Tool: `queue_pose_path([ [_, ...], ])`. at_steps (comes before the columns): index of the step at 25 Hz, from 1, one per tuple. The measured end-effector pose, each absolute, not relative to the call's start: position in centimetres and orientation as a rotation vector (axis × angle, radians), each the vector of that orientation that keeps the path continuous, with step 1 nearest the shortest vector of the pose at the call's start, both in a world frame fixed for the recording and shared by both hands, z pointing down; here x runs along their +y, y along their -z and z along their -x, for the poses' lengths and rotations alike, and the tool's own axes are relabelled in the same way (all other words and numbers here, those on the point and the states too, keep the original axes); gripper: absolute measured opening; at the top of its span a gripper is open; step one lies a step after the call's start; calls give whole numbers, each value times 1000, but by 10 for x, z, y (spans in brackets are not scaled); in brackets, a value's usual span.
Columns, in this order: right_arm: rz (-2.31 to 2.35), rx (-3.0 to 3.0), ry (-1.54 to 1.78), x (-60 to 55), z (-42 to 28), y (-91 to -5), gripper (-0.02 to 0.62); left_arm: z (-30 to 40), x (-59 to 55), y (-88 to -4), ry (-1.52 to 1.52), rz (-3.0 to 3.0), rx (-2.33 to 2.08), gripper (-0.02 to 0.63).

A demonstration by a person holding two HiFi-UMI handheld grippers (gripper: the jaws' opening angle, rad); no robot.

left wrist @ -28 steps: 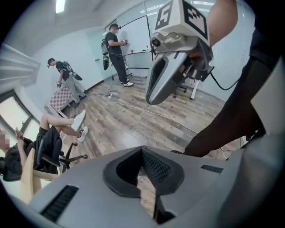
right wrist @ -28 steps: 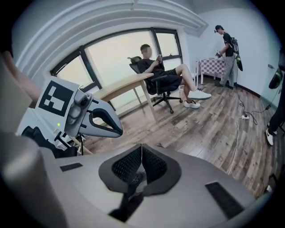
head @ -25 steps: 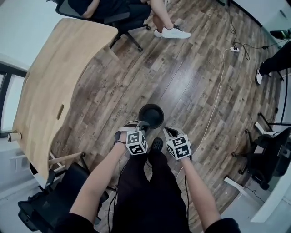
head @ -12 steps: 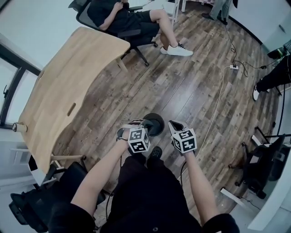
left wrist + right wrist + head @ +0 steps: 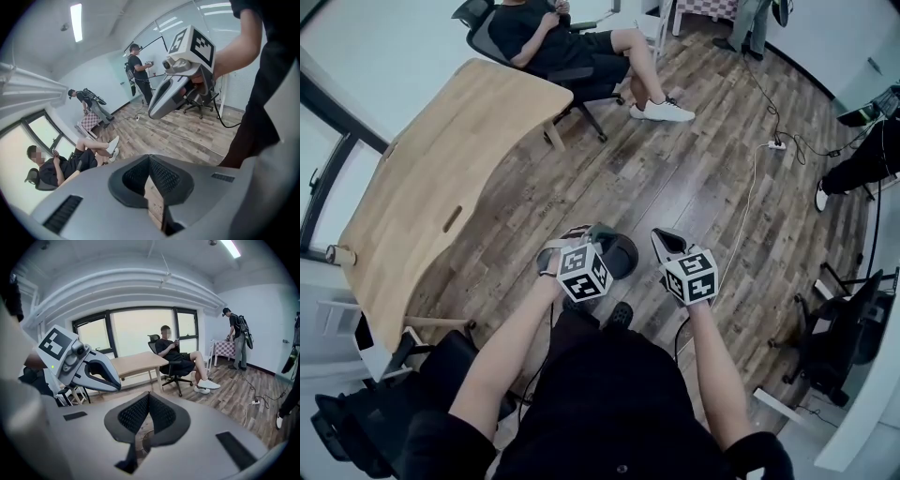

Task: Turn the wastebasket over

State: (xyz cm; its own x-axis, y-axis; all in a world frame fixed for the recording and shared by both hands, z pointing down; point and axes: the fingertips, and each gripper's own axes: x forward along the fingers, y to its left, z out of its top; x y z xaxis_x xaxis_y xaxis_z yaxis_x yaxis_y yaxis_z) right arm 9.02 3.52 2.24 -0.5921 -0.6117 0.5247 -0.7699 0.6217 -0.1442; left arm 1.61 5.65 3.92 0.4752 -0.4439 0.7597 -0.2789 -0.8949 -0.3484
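Note:
The black round wastebasket stands on the wood floor with its open mouth up, just ahead of my feet. My left gripper hangs above its left rim with the jaws shut and nothing between them, and it hides part of the basket. My right gripper is just right of the basket, also shut and empty. In the left gripper view the closed fingertips point down the room, with the right gripper beyond them. The right gripper view shows its shut jaws and the left gripper alongside.
A light wooden table stands to the left. A person sits in an office chair beyond it. A white cable runs across the floor on the right. Black chairs stand at the right and lower left.
Both grippers have risen toward the head camera, still shut and empty. The wastebasket stays upright on the floor. The head view has tilted up and shows more of the room.

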Motion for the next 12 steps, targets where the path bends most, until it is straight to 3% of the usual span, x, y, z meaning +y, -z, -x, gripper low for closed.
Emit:
queue_pose_path([
  [12, -1118, -2480, -470, 44, -81, 13, 32, -12, 53, -5, 1303, 2598, 754, 17],
])
